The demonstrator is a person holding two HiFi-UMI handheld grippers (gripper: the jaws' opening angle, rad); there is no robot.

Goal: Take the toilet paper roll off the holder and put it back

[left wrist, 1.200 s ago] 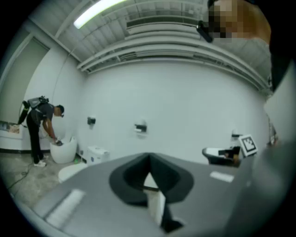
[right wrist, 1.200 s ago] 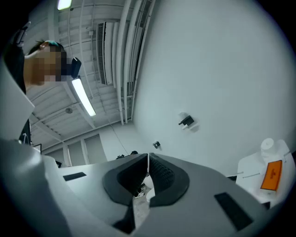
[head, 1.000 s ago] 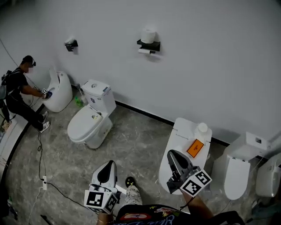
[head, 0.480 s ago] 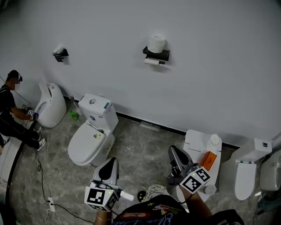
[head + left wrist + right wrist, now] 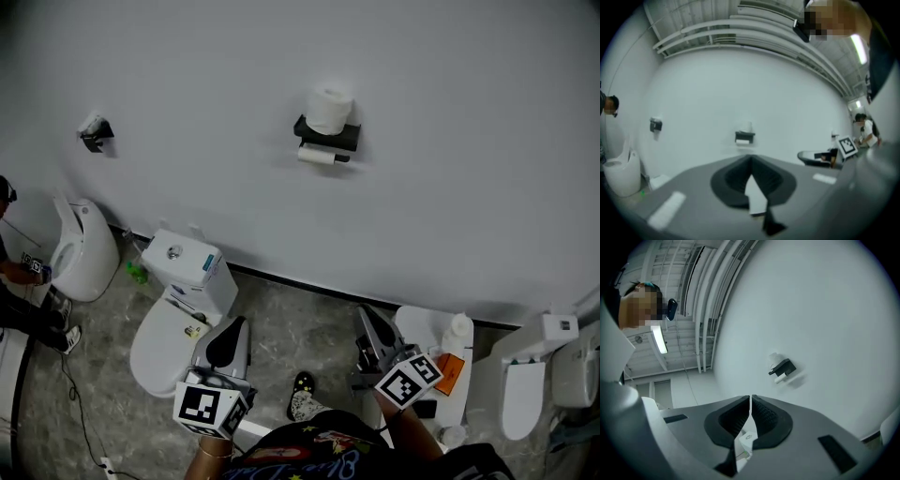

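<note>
Left gripper (image 5: 232,328) was pinched closed and empty, and right gripper (image 5: 367,319) too, jaws together on nothing. Toilet paper roll (image 5: 329,110) sat atop the wall holder (image 5: 328,137), well apart.

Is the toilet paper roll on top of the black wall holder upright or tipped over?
Upright: the roll stands on end atop the holder.

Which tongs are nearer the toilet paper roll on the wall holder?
Right. The right tongs sit below the roll, slightly right; the left tongs are below, farther left. Neither touches it.

Sanitary-ware hall, row of toilets (image 5: 159,342), bare wall (image 5: 450,141)
</note>
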